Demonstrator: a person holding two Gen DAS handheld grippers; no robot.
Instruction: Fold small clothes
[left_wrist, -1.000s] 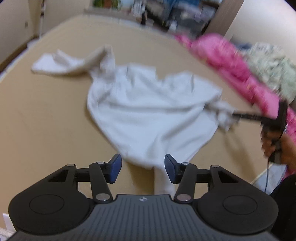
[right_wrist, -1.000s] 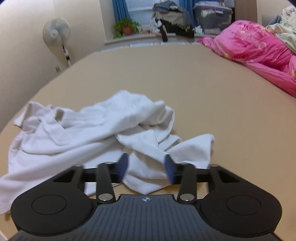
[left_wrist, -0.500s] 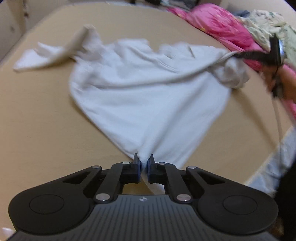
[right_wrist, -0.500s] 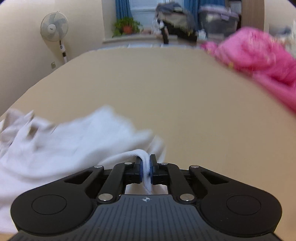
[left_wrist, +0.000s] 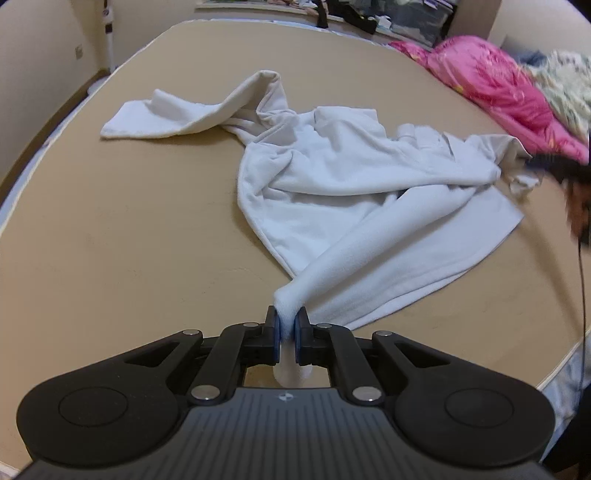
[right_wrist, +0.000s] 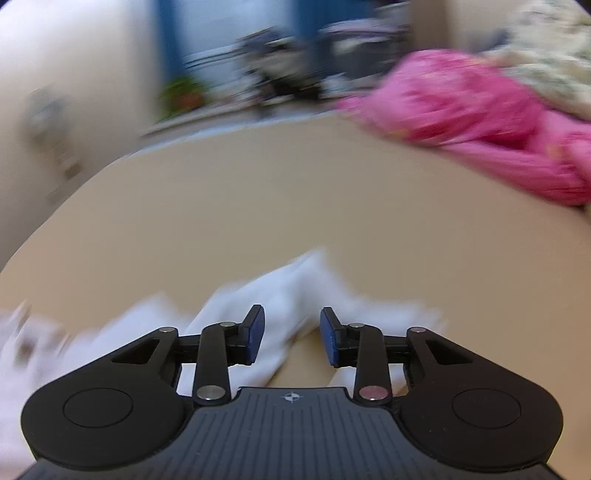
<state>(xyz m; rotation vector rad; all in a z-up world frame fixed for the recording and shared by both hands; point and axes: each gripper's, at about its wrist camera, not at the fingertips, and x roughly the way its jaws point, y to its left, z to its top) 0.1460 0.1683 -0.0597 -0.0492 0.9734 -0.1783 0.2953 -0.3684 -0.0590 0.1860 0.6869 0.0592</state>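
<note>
A white long-sleeved garment (left_wrist: 332, 177) lies crumpled on the tan surface, one sleeve thrown out to the far left. My left gripper (left_wrist: 287, 325) is shut on a bunched corner of its hem, and the cloth stretches away from the pads in a taut ridge. In the blurred right wrist view the right gripper (right_wrist: 291, 334) has its jaws opening, and white cloth (right_wrist: 295, 291) lies loose under and between them, clear of the pads. The right gripper's dark tip (left_wrist: 546, 162) shows at the garment's far right corner in the left wrist view.
A pink quilt (left_wrist: 491, 77) and a patterned blanket (left_wrist: 569, 88) are heaped along the right side. The tan surface (left_wrist: 110, 221) ends at an edge on the left and at the near right. Clutter lines the far wall.
My left gripper stays shut on the hem and has pulled it nearer. The right gripper, shut on a fold half a second ago, has let it go and swung right.
</note>
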